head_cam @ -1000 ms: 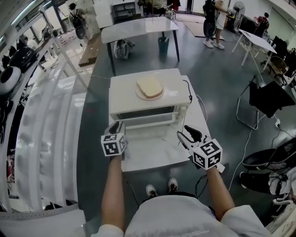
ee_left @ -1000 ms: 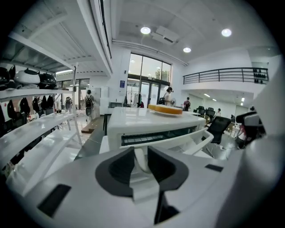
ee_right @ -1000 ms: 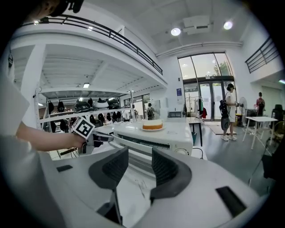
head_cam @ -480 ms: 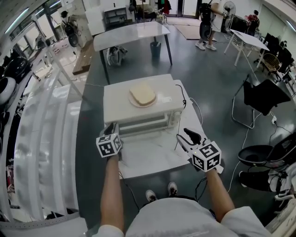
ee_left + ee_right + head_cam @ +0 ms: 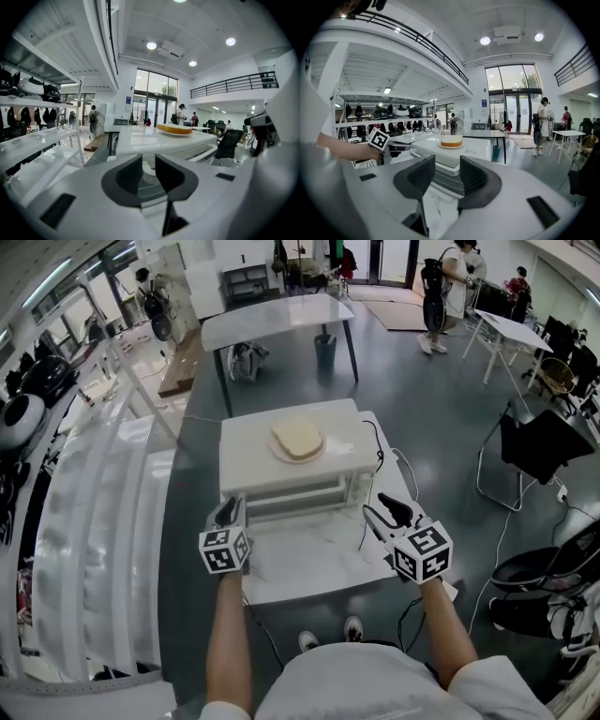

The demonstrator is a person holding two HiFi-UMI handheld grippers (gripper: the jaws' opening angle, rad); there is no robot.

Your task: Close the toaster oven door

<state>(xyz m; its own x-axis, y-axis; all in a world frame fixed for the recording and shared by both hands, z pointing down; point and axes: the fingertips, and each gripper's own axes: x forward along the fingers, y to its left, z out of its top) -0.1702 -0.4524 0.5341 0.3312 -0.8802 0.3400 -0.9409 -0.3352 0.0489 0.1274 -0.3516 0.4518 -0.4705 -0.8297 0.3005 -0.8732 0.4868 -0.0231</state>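
Note:
The white toaster oven (image 5: 253, 465) stands on a small white table (image 5: 319, 563), with a slice of bread on a plate (image 5: 297, 440) on its top. Its glass door (image 5: 291, 499) looks upright against the front, the handle bar across it. My left gripper (image 5: 228, 513) hovers at the oven's front left corner, jaws a little apart and empty. My right gripper (image 5: 384, 513) hovers off the front right corner, open and empty. In the left gripper view the gripper (image 5: 148, 173) points at the oven (image 5: 154, 140). In the right gripper view the gripper (image 5: 447, 176) faces the oven's front (image 5: 450, 174).
A black cable (image 5: 379, 448) runs down the oven's right side. White shelving (image 5: 94, 484) lines the left. A grey table (image 5: 281, 311) stands behind the oven, dark chairs (image 5: 539, 442) at the right, and people (image 5: 441, 287) at the far back.
My right gripper has risen slightly and edged toward the oven's front right corner. The left gripper has hardly moved. The oven looks the same.

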